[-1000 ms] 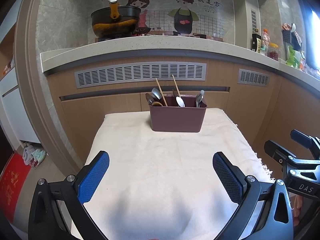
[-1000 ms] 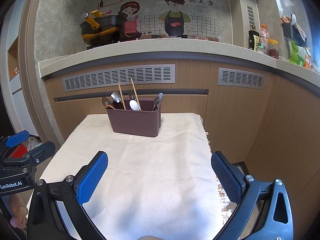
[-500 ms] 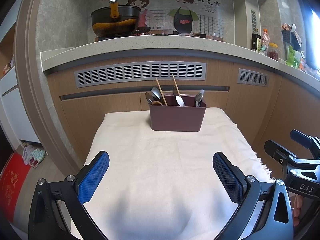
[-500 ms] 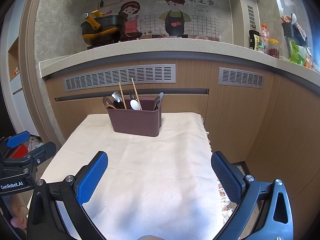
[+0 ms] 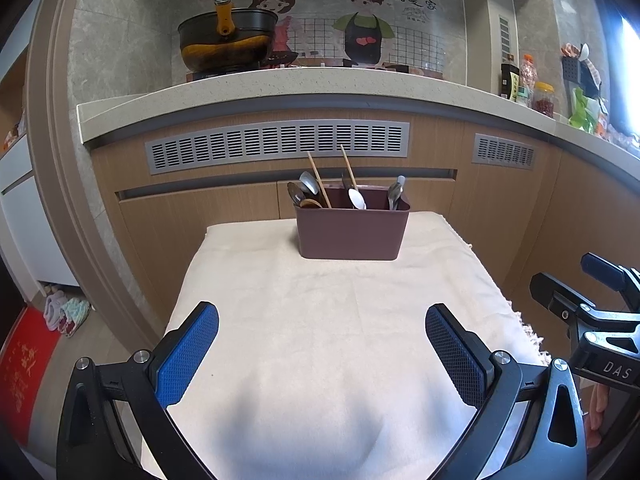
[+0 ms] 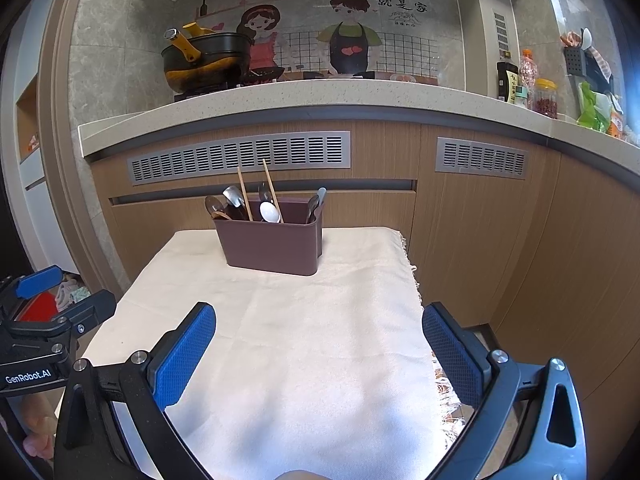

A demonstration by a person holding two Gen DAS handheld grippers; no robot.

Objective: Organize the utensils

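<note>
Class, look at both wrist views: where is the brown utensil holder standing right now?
The brown utensil holder stands at the far end of the cream cloth, in front of the wooden cabinet; it appears centre-right in the left wrist view and centre-left in the right wrist view.

Home kitchen: wok [image 5: 226,42] on stove, stone countertop [image 5: 304,86].

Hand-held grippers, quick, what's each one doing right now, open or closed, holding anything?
Left hand-held gripper: open, holding nothing, above the cloth.
Right hand-held gripper: open, holding nothing, above the same cloth.
</note>
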